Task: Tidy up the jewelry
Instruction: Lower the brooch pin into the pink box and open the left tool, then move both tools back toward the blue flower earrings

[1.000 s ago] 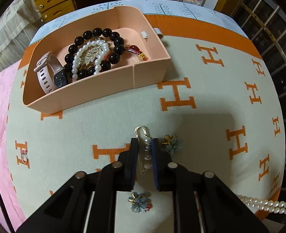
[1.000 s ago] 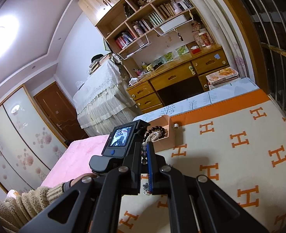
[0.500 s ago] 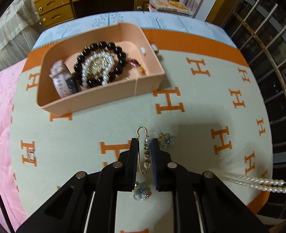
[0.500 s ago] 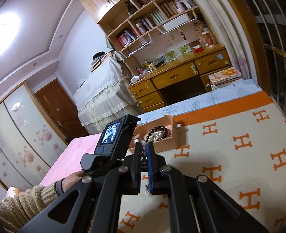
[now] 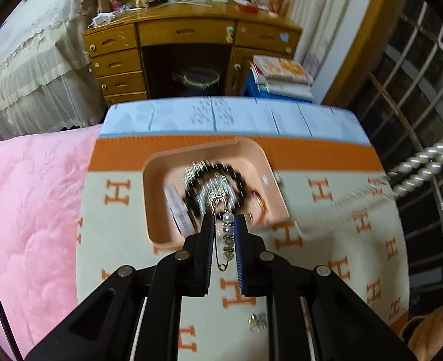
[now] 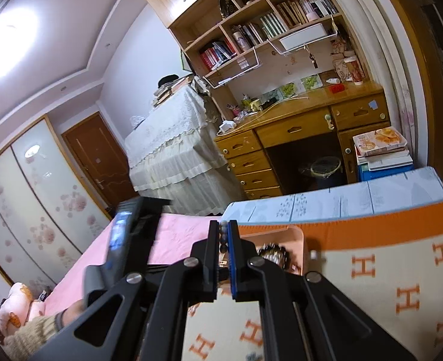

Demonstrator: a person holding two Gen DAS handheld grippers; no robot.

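Gold pin: beaded safety-pin brooch (image 5: 227, 234) with pearl and rhinestone beads; clamped lengthwise between the left tongs (image 5: 224, 225); hook end pokes past the tips
Left tongs: narrow, gripping the brooch; held in the air, tips in line with the near wall of the tray
Right tongs (image 6: 224, 240): nearly closed on a string of pearly beads (image 6: 223, 234); what the beads belong to cannot be told in the right wrist view
Pearl strand (image 5: 423, 165): twisted rope of pearls in the air at the right edge of the left wrist view; its lower run smeared by motion blur over the blanket
Tray: peach plastic tray (image 5: 152, 198) on the bed, toward the far edge of the blanket, near its orange border; blurred
Tray contents: black bead bracelet (image 5: 239, 177); pearl ring with a gold piece inside it; pink watch (image 5: 178, 210) against the left wall; red item on the right side
Blanket: cream with orange H pattern (image 5: 320, 273); pink quilt (image 5: 32, 210) along its left edge
Loose item: small flower earring (image 5: 257, 322) on the blanket toward the near edge, well apart from the tray
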